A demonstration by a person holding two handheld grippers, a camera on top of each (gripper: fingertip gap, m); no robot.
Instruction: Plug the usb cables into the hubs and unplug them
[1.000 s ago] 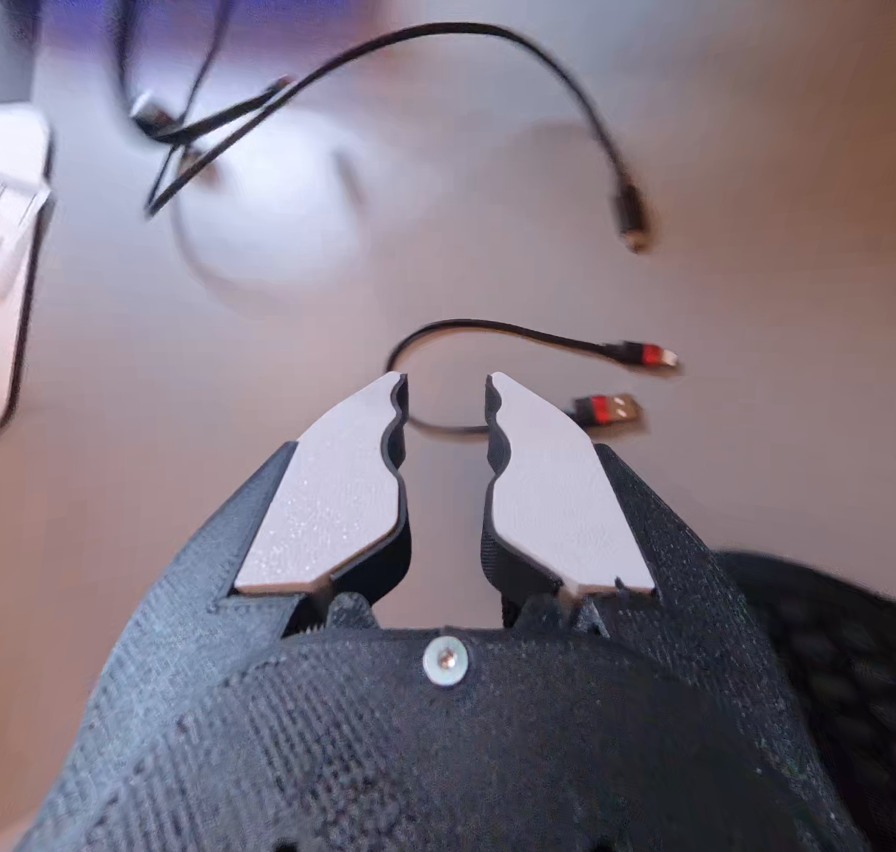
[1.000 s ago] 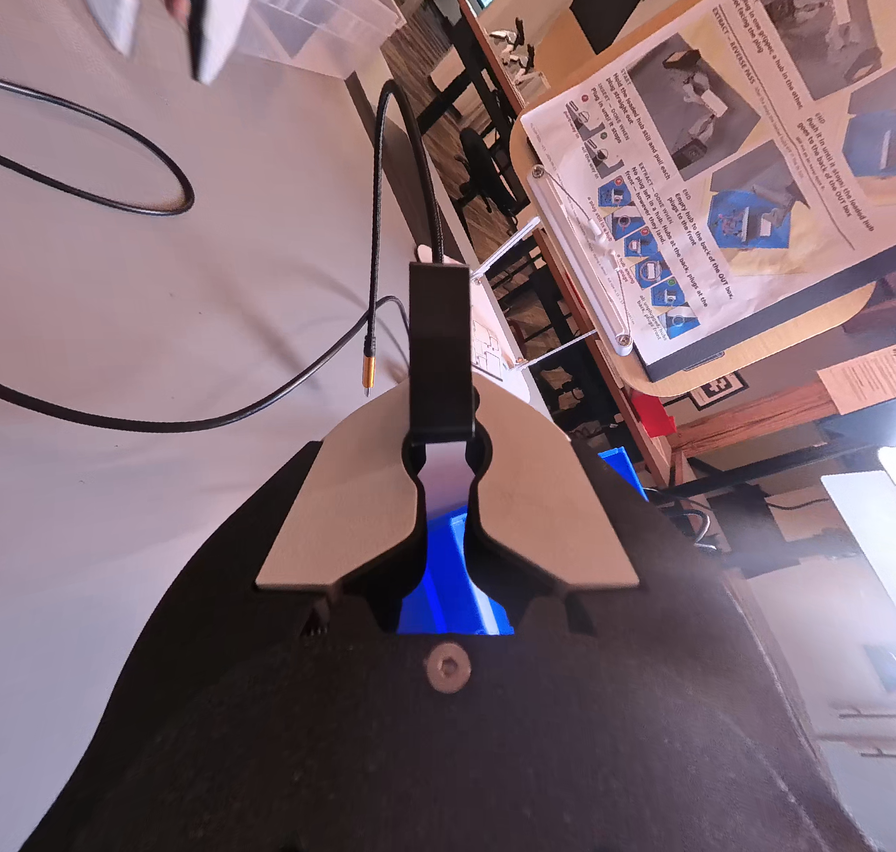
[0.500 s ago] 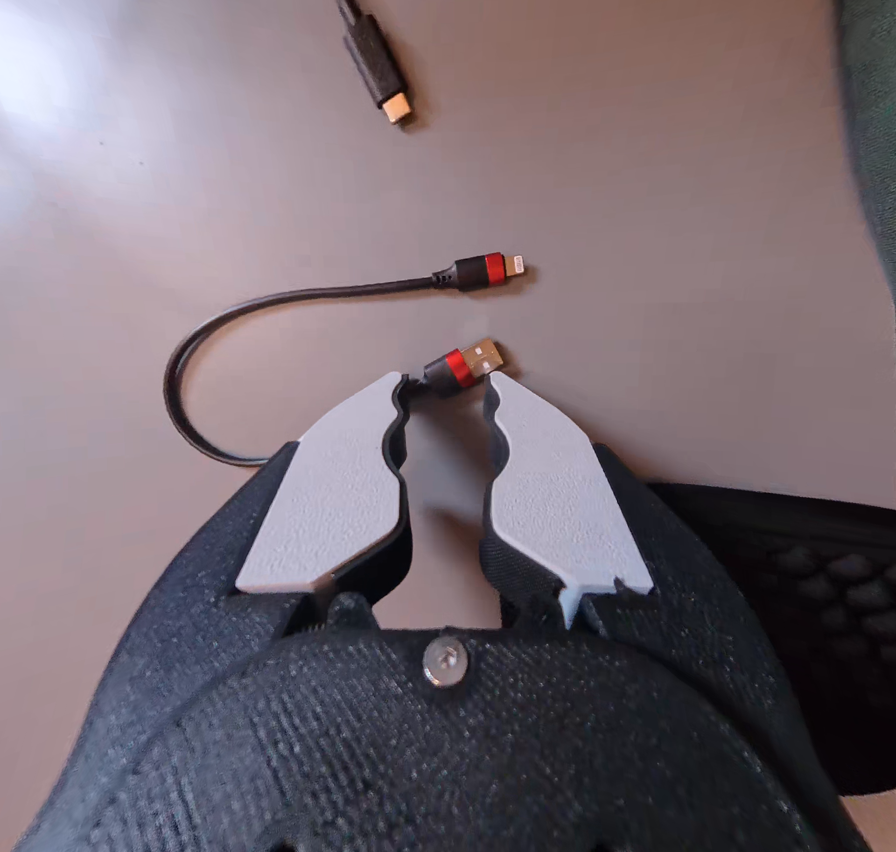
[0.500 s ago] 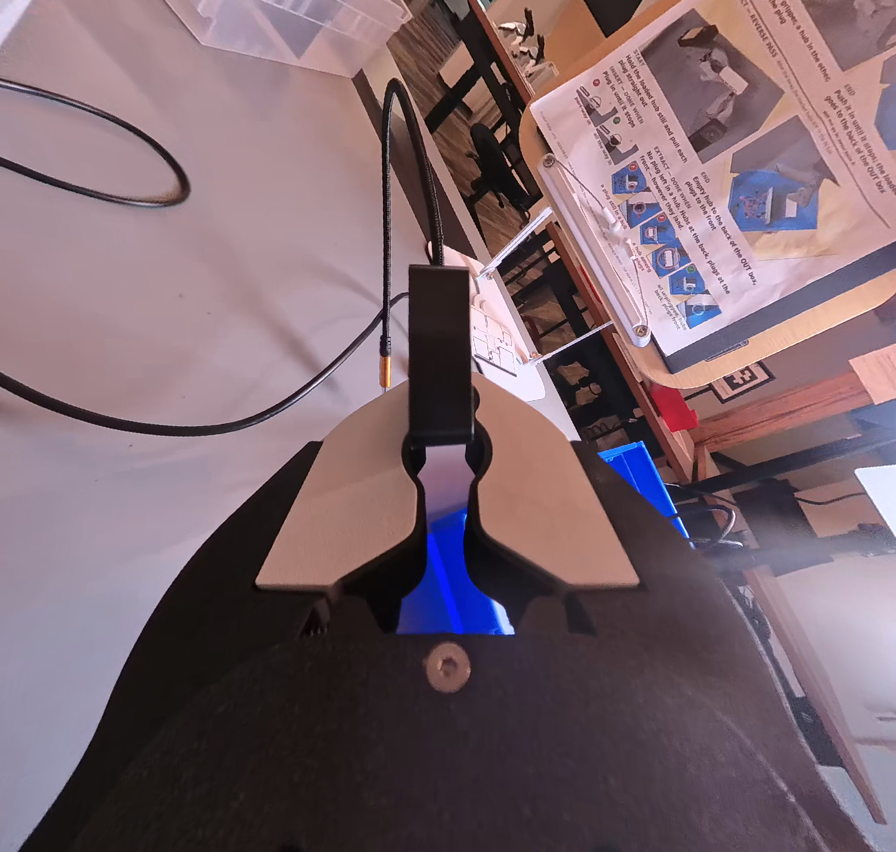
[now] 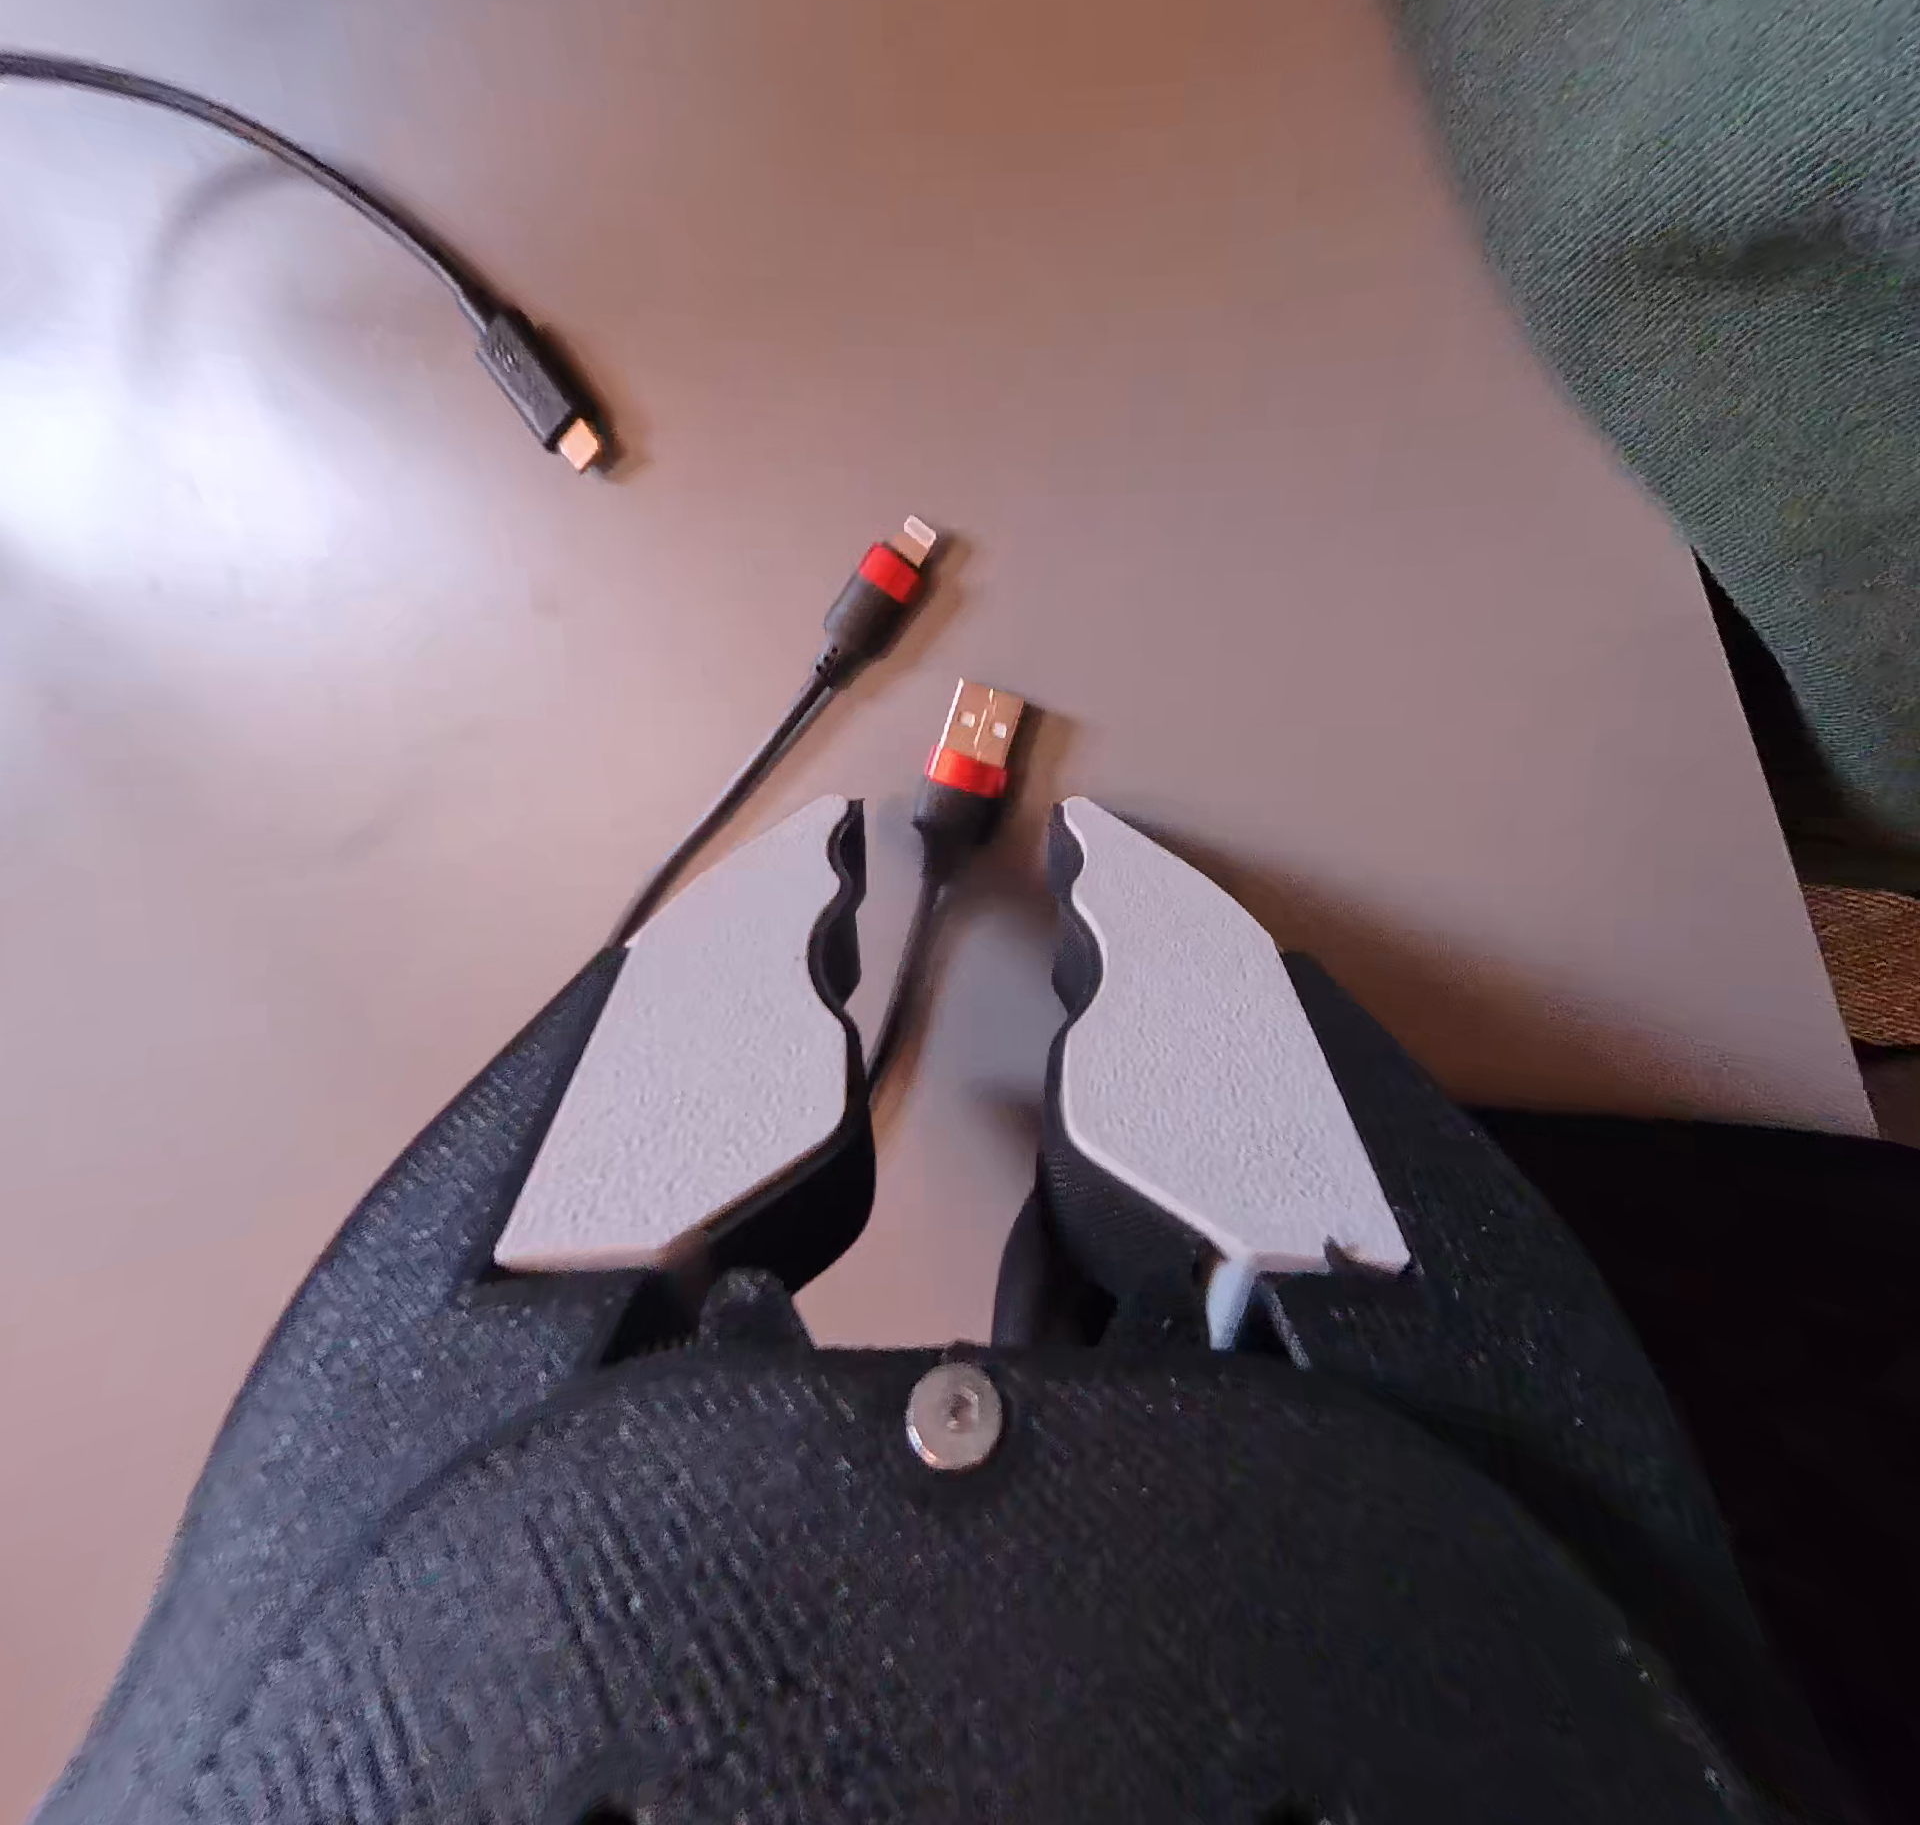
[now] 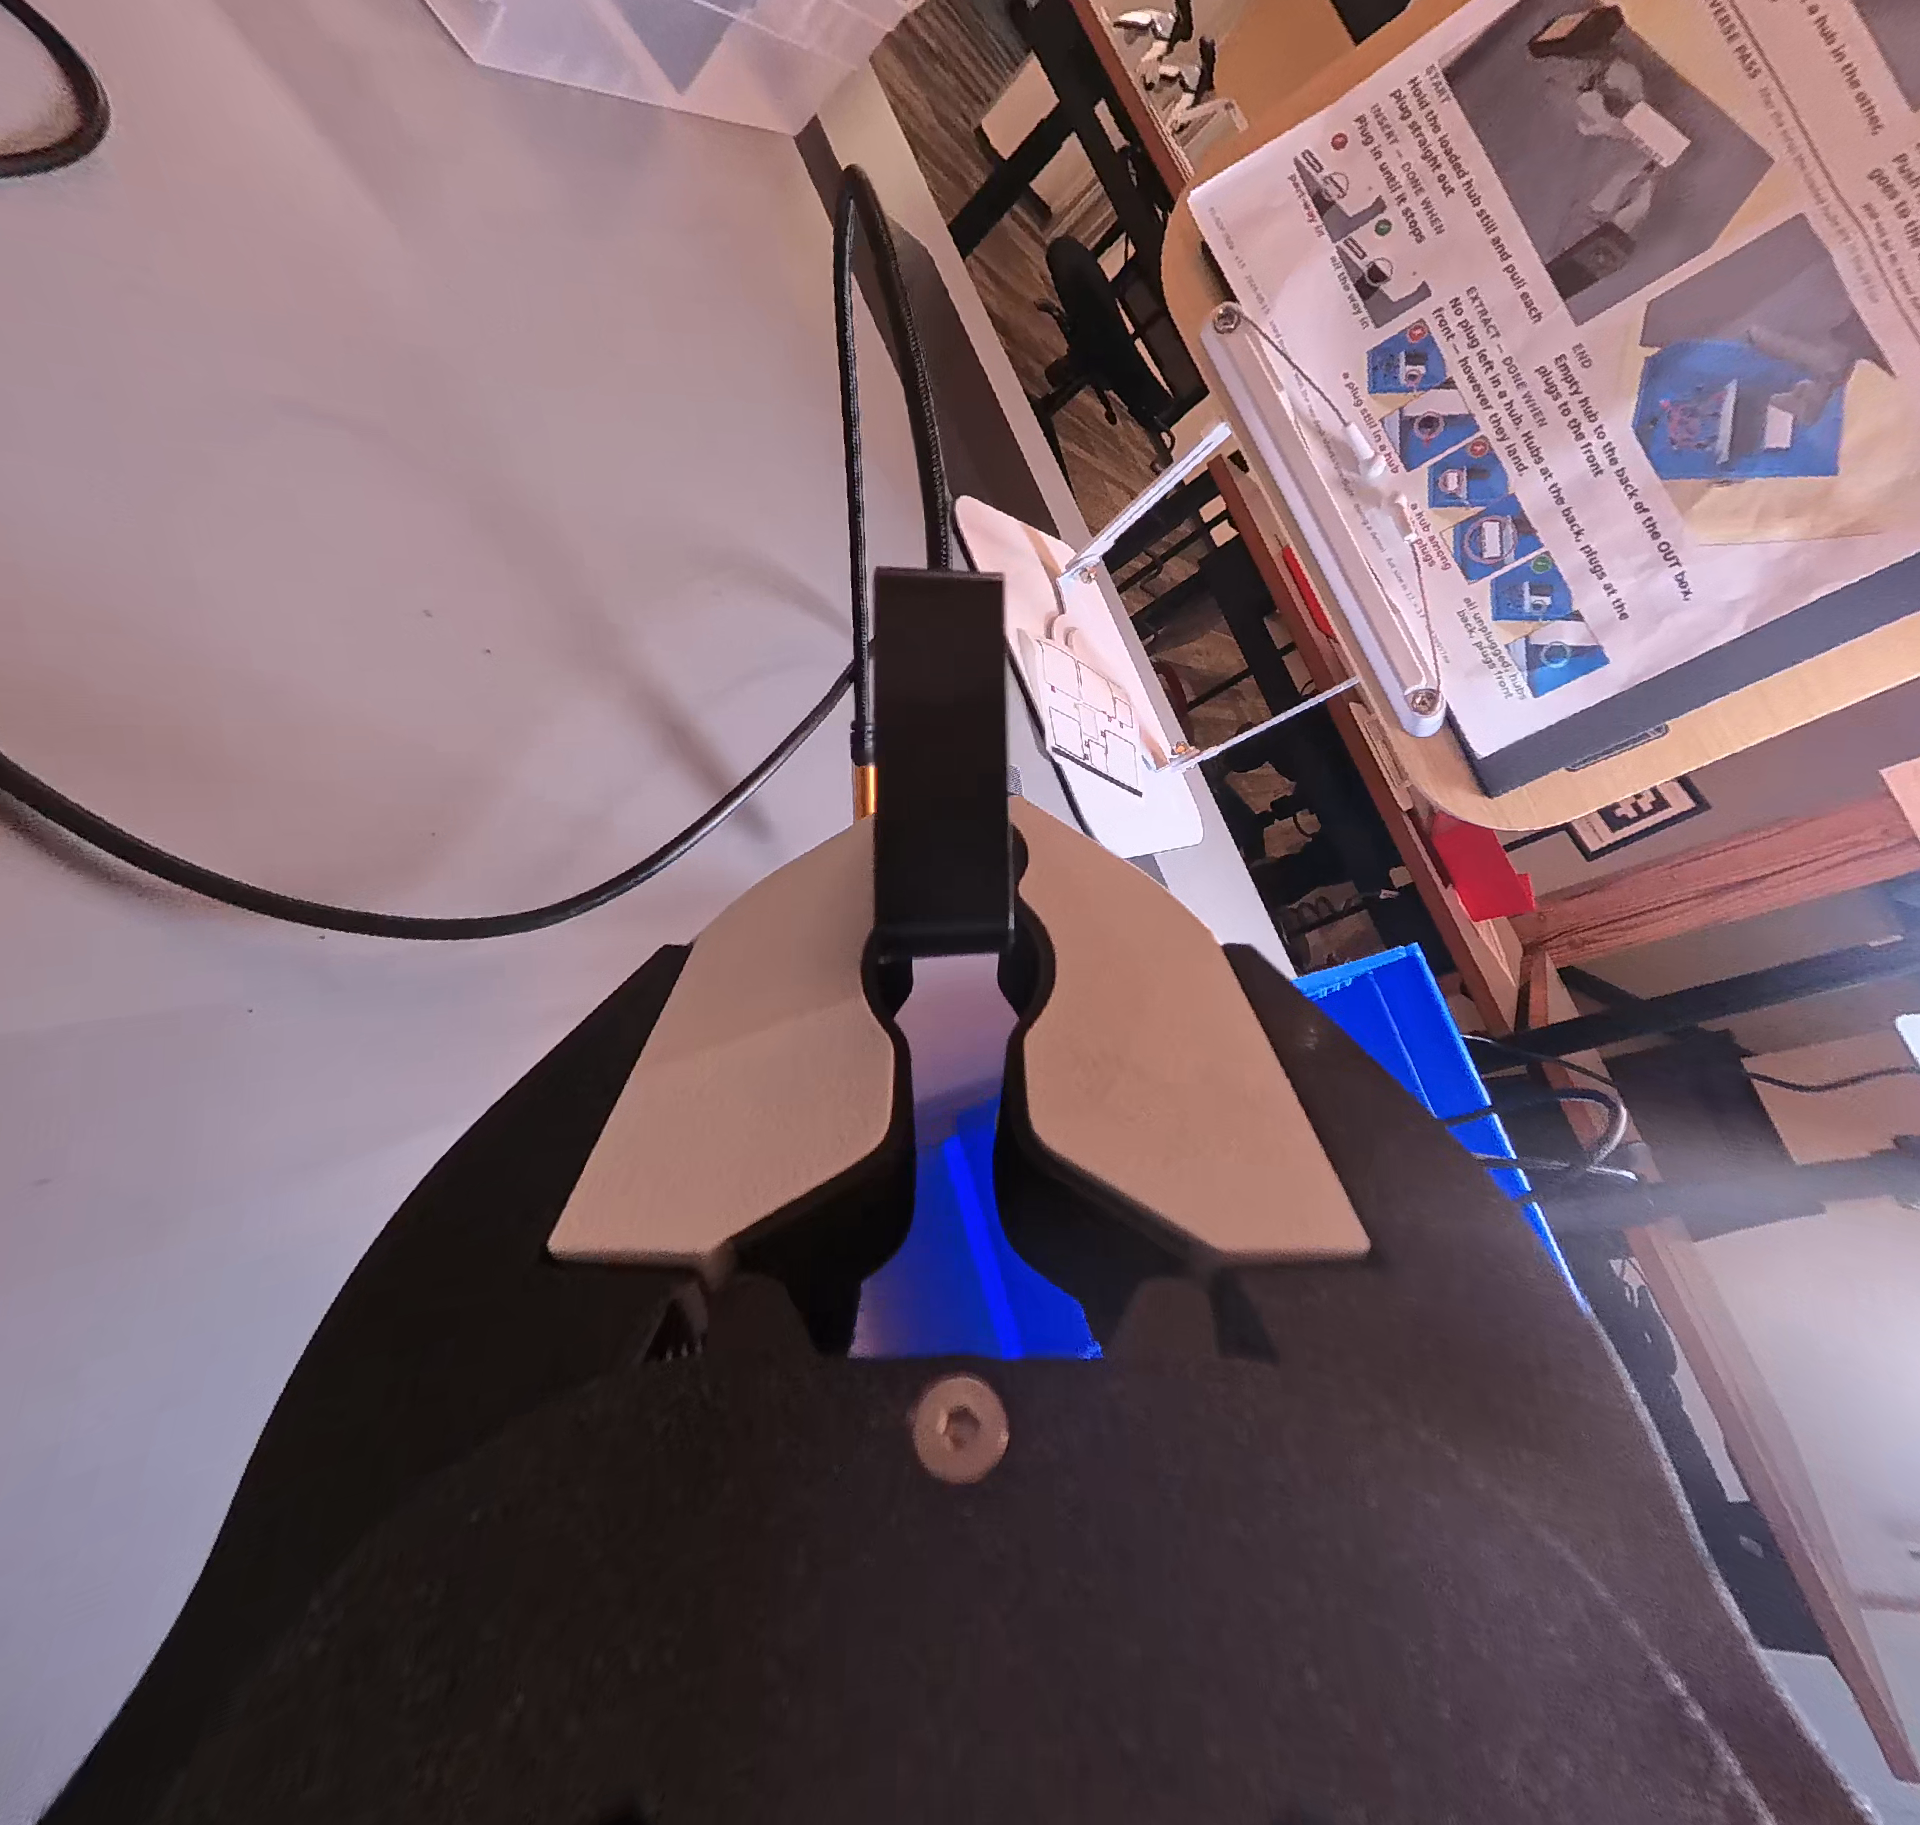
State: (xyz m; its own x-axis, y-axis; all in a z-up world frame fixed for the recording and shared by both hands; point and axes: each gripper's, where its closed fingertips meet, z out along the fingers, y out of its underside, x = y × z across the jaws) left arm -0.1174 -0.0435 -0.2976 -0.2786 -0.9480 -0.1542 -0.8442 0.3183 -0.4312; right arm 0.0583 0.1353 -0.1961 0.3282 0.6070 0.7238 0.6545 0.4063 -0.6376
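Note:
In the left wrist view my left gripper (image 5: 954,817) is open just above the table. A USB-A plug with a red collar (image 5: 971,749) lies between and just past its fingertips, its black cable running back between the fingers. The same cable's small plug with a red collar (image 5: 888,570) lies farther out to the left. Another black cable's plug (image 5: 535,399) lies at the upper left. In the right wrist view my right gripper (image 6: 943,928) is shut on a black hub (image 6: 940,757), held upright above the table; its braided lead (image 6: 854,445) arcs up and over behind it.
A green fabric-covered shape (image 5: 1704,300) fills the upper right beyond the table edge. A clear plastic box (image 6: 644,4) stands at the table's far end. A blue bin (image 6: 1392,1037) shows under the right gripper. A printed instruction sheet on a stand (image 6: 1621,321) stands to the right. A black cable (image 6: 416,918) crosses the table. Tip to tip, the grippers are about 25 centimetres apart.
My left gripper has swung round and moved over the red-collared USB-A plug, which now lies in line between the open fingers. My right gripper has held the hub nearly still.

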